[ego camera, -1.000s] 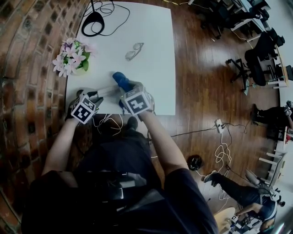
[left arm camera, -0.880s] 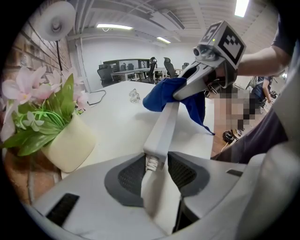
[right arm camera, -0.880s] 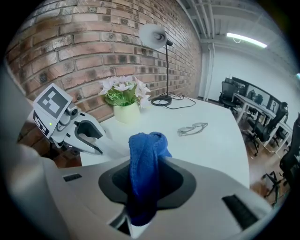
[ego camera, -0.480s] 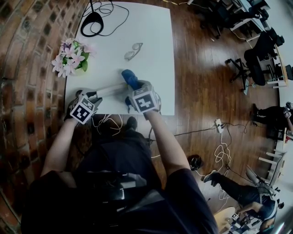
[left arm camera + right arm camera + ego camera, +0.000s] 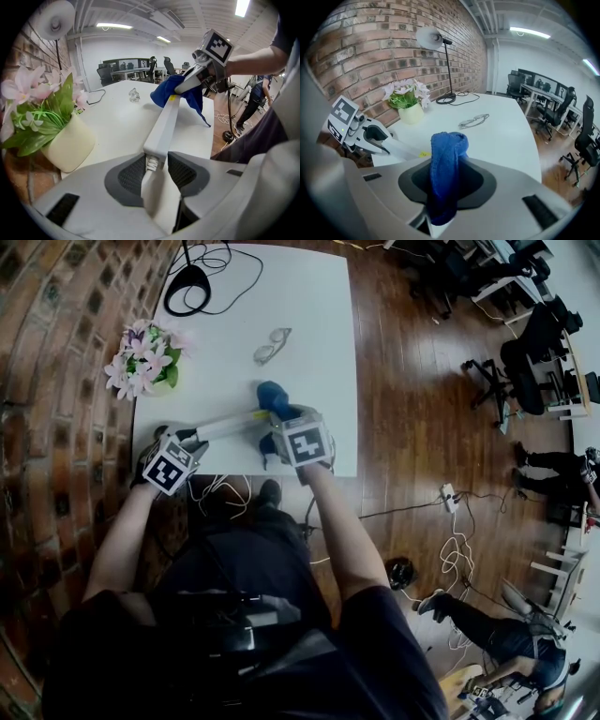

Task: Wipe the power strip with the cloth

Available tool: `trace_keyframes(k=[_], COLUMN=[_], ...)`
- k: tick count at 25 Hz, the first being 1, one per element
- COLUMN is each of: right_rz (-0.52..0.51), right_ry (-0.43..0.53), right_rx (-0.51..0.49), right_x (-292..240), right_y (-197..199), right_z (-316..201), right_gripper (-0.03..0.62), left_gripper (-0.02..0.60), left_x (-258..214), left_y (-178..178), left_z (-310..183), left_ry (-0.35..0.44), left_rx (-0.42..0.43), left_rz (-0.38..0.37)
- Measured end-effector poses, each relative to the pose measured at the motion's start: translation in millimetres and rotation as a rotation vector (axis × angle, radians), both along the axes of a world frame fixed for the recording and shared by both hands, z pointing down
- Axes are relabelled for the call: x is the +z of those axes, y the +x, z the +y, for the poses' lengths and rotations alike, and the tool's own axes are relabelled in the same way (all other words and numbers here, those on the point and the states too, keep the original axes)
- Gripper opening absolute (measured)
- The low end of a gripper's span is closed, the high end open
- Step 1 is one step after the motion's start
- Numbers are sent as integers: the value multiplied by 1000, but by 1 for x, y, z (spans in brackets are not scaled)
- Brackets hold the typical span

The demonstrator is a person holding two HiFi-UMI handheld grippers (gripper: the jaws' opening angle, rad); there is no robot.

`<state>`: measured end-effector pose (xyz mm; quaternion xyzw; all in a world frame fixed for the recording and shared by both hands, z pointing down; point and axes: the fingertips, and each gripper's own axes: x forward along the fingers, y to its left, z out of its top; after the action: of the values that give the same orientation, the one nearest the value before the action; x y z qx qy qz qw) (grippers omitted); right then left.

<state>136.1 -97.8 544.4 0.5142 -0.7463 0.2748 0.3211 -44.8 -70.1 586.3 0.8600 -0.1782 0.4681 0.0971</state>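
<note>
A long white power strip (image 5: 230, 424) lies across the near part of the white table (image 5: 309, 324). My left gripper (image 5: 194, 435) is shut on the strip's cord end (image 5: 157, 154) and holds it between its dark pads (image 5: 132, 174). My right gripper (image 5: 277, 418) is shut on a blue cloth (image 5: 447, 159), which is bunched between the jaws. In the left gripper view the cloth (image 5: 180, 91) is draped over the strip's far end, with the right gripper (image 5: 197, 77) above it. In the right gripper view the strip (image 5: 401, 149) and the left gripper (image 5: 370, 136) are at the lower left.
A pot of pink flowers (image 5: 148, 362) stands at the table's left edge beside the brick wall. Glasses (image 5: 272, 345) lie mid-table. At the far end are a lamp base (image 5: 190, 287) and its cable. Cables lie on the wooden floor (image 5: 450, 521) to the right, near seated people.
My right gripper has slid the blue cloth to the right along the power strip, toward its far end. The left gripper and the strip have stayed put.
</note>
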Motion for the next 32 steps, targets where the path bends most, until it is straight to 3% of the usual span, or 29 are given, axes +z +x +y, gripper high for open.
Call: trace_keyframes(k=[3, 6, 10, 15, 19, 28, 32], right_rz=[38, 117, -20, -60, -150, -116, -1], right_ry=[-3, -114, -104, -56, 28, -3, -7], right_rx=[29, 32, 117, 172, 223, 88, 53], right_x=[3, 33, 38, 20, -12, -7, -1], right_y=[12, 32, 35, 48, 50, 4, -3], right_z=[-2, 17, 26, 21, 12, 6, 10], right_gripper=[100, 87, 89, 89, 89, 91, 92], left_gripper=[158, 158, 159, 160, 158, 157, 155], left_x=[-1, 0, 1, 2, 1, 1, 0], left_y=[1, 0, -1, -2, -1, -1, -2], left_z=[0, 1, 0, 1, 1, 2, 2], left_ry=[-10, -5, 15, 8, 12, 7, 13], left_rx=[-1, 5, 23, 26, 25, 17, 21], left_rz=[-6, -11, -30, -31, -30, -36, -36])
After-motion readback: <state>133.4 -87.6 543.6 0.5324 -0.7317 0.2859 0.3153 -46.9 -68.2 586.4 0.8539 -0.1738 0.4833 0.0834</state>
